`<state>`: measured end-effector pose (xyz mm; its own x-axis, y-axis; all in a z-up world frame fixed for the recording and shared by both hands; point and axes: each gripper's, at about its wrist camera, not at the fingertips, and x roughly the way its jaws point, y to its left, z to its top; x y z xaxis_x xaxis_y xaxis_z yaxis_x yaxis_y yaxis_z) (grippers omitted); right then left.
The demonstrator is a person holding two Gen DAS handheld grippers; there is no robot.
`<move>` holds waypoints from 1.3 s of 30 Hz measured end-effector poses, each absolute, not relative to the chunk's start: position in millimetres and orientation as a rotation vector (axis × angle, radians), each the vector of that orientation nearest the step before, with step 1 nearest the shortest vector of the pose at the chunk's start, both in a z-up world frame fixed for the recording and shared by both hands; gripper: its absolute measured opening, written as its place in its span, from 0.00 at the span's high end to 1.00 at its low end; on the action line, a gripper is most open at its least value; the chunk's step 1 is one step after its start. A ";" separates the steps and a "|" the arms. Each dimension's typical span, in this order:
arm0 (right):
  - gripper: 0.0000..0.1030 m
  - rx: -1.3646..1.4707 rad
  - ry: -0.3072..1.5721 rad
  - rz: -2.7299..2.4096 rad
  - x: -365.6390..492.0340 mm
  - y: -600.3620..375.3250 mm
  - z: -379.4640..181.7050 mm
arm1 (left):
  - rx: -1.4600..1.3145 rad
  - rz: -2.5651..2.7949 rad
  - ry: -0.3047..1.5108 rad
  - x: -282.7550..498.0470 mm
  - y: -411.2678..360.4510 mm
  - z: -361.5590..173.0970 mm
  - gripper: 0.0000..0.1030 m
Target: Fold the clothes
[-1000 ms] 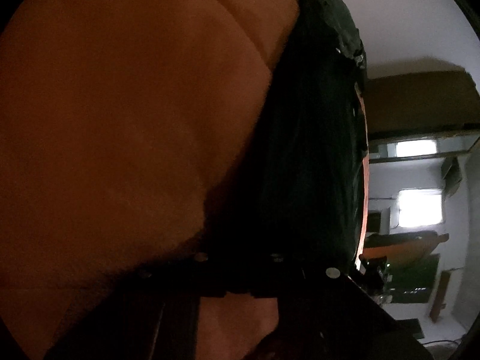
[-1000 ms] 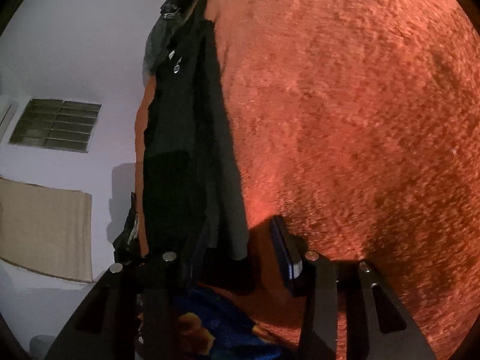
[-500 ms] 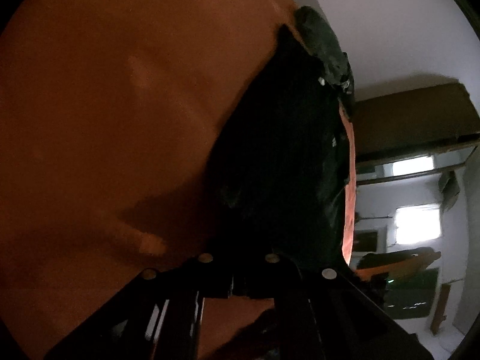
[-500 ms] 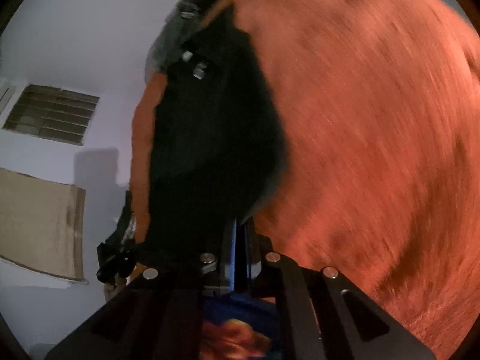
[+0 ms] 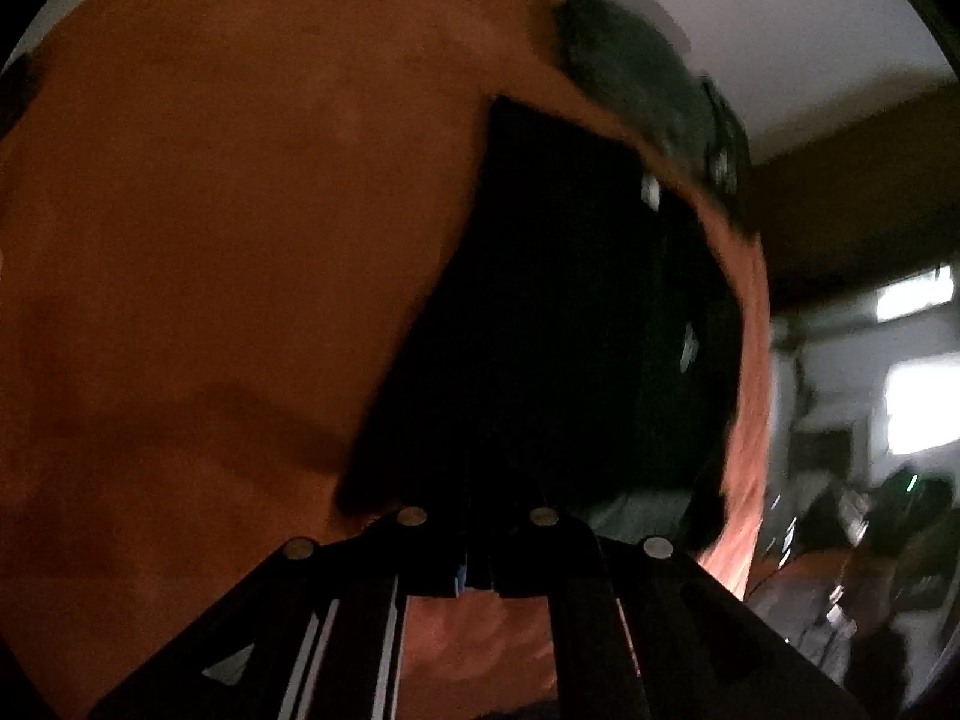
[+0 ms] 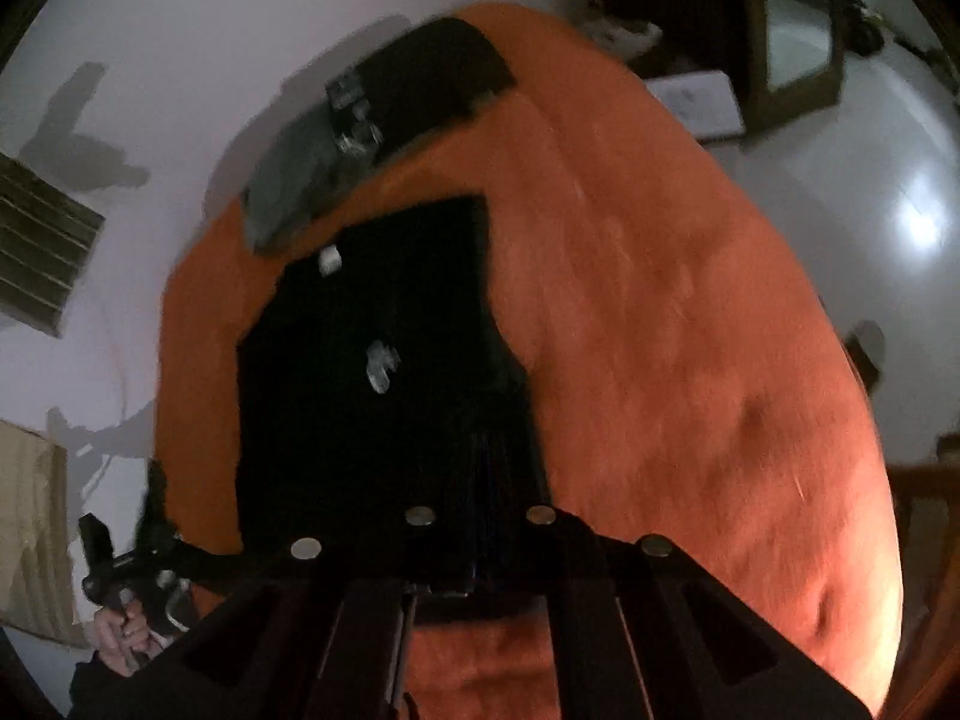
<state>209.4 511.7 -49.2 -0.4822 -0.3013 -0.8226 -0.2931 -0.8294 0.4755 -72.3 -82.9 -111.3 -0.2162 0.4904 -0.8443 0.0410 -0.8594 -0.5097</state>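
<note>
Grippers angled steeply down over orange fuzzy blanket (image 6: pixel 690 360). Left gripper (image 5: pixel 477 576) clamped on near edge of black garment (image 5: pixel 558 324); right gripper (image 6: pixel 474 570) likewise, jaws just closed. Garment spread on blanket.

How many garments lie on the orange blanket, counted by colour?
Black garment: 1
Grey garment: 1
Dark folded garment at the far edge: 1
Total: 3, on the orange blanket
</note>
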 end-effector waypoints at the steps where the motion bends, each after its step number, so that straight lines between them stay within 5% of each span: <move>1: 0.99 1.581 -0.925 -2.513 198.0 514.2 -53.8 | -1.744 2.145 -0.644 -84.1 -80.5 -113.7 0.95; 6: 0.96 1.731 -0.940 -2.303 179.3 500.9 -107.4 | -1.813 2.091 -0.694 -119.2 -74.2 -140.5 0.95; 11: 0.69 1.950 -0.888 -2.049 183.0 468.5 -158.3 | -1.872 2.013 -0.824 -117.4 -84.7 -175.6 0.95; 16: 0.60 2.059 -1.042 -1.936 200.1 468.7 -194.2 | -1.836 1.956 -0.998 -104.3 -96.2 -200.2 0.95; 23: 0.61 1.963 -1.147 -1.859 198.6 472.0 -220.9 | -1.783 1.920 -1.101 -95.1 -107.5 -215.4 0.95; 24: 0.64 1.944 -1.155 -1.847 197.2 470.5 -222.6 | -1.778 1.917 -1.104 -95.1 -108.2 -216.0 0.95; 26: 0.96 1.882 -1.207 -1.810 195.9 467.1 -223.5 | -1.765 1.925 -1.084 -97.3 -108.5 -211.6 0.95; 39: 0.96 1.262 -1.580 -2.047 135.5 536.1 -151.9 | -1.604 1.987 -1.122 -188.6 -79.8 -161.7 0.95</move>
<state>135.5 536.1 -151.9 -0.5872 -0.6592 -0.4697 -0.2872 -0.3729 0.8823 -188.6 -79.8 -161.7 -0.2979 0.6941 -0.6553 0.2026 -0.6249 -0.7540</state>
